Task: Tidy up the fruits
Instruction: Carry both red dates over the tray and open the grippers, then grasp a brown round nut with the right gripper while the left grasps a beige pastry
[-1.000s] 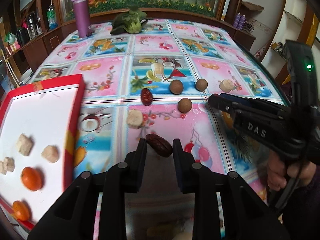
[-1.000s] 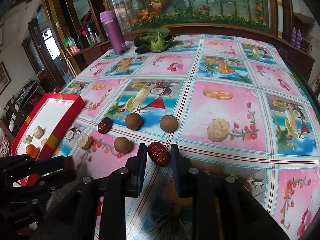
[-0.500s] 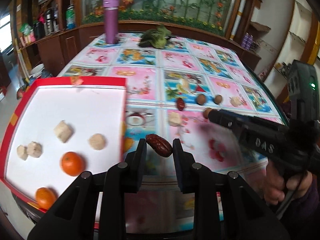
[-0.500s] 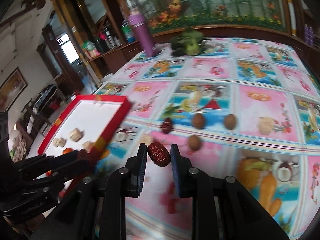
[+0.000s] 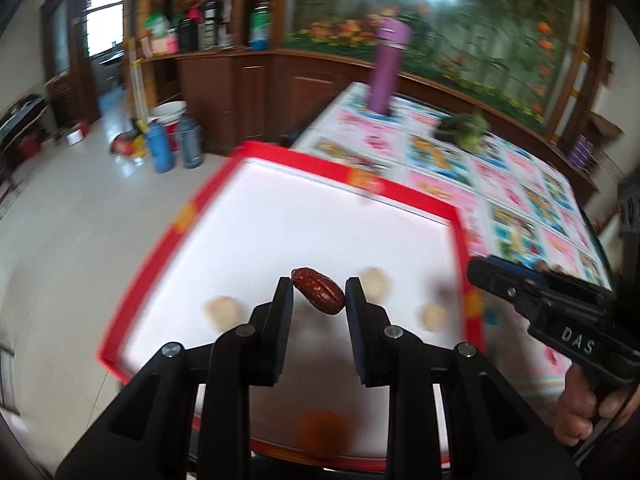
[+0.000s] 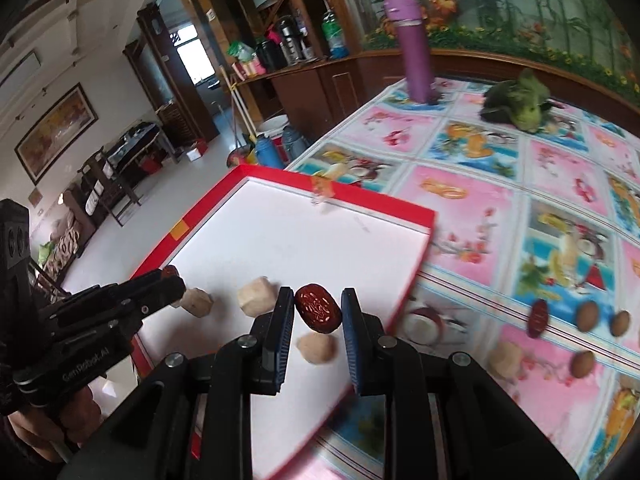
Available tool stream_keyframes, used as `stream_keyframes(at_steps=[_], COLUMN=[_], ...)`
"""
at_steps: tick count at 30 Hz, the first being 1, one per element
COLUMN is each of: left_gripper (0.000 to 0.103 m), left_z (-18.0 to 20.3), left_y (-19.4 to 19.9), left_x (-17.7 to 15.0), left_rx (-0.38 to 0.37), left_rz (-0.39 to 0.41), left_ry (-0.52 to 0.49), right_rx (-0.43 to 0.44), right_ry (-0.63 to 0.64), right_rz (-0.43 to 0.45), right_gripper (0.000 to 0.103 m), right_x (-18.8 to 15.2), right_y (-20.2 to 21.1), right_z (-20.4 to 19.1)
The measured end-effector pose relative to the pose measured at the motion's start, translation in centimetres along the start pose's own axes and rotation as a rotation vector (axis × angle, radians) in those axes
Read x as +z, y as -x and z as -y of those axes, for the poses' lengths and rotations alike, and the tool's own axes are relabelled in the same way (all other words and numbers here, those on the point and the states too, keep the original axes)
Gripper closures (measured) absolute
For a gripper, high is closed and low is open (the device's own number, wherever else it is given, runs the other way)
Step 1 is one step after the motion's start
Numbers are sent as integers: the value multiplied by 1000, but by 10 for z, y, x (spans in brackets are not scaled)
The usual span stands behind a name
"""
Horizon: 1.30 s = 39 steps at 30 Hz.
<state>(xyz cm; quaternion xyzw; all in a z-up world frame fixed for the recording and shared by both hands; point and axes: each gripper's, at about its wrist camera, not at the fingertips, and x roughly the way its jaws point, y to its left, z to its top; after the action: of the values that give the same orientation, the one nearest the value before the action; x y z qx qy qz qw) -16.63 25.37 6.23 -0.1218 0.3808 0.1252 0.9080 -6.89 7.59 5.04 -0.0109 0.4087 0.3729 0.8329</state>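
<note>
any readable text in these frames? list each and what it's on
"DAS": on the right gripper body, seen in the left wrist view.
"GenRobot.AI": on the left gripper body, seen in the right wrist view, slightly soft.
Labels on the shelf bottles: too small to read.

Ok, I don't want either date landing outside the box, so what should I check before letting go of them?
1. Left gripper has its date pinched between the fingers: ok.
2. Right gripper has its date pinched: ok.
3. Left date is over the white floor of the red box: ok.
4. Right date is over the box floor, inside the red rim: ok, though it sits nearer the right edge.
5. Landing spots free: cannot tell. Pale chunks lie close around both dates.
6. Height above the box floor: cannot tell from these wrist views.
</note>
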Motion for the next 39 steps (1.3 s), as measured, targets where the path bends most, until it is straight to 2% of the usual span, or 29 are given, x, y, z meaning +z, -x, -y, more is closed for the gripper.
stream_keyframes(at_steps=[4,7,12,17,20,21,22,23,25,29,34,39], left_gripper=[74,74,74,74,74,74,73,73,62,59,53,51], left_z=[-23,-32,-28,-27,-27,-26,-25,-25,-25,-14,19,70], left_y=[-8,-25,-58,-78,-80,-79,-79,-78,-75,-52,-18,5], left_x=[9,21,41,44,41,41,41,40,40,37,28,11], left_rx=[49,52,47,51,68,75,82,88,103,121,62,-43], left_rz=[5,-26,-105,-169,-185,-185,-189,-192,-198,-128,-59,-35], left_ry=[23,20,-8,9,12,11,10,11,22,-5,-70,-182], right_rx=[9,-13,-46,-63,-67,-69,-71,-69,-52,-39,-56,-128], right_ry=[16,35,30,-2,-1,3,7,6,-9,-28,-48,-77], right_rz=[-10,-21,-98,-176,-170,-175,-186,-186,-151,-63,3,59], right_gripper=[80,81,80,80,79,76,67,62,61,61,61,61], right_x=[10,27,43,42,41,41,41,41,41,38,25,-3], right_y=[-20,-39,-73,-95,-94,-94,-93,-90,-79,-47,-3,49], right_z=[-19,-28,-30,-26,-27,-27,-27,-27,-25,-15,12,59])
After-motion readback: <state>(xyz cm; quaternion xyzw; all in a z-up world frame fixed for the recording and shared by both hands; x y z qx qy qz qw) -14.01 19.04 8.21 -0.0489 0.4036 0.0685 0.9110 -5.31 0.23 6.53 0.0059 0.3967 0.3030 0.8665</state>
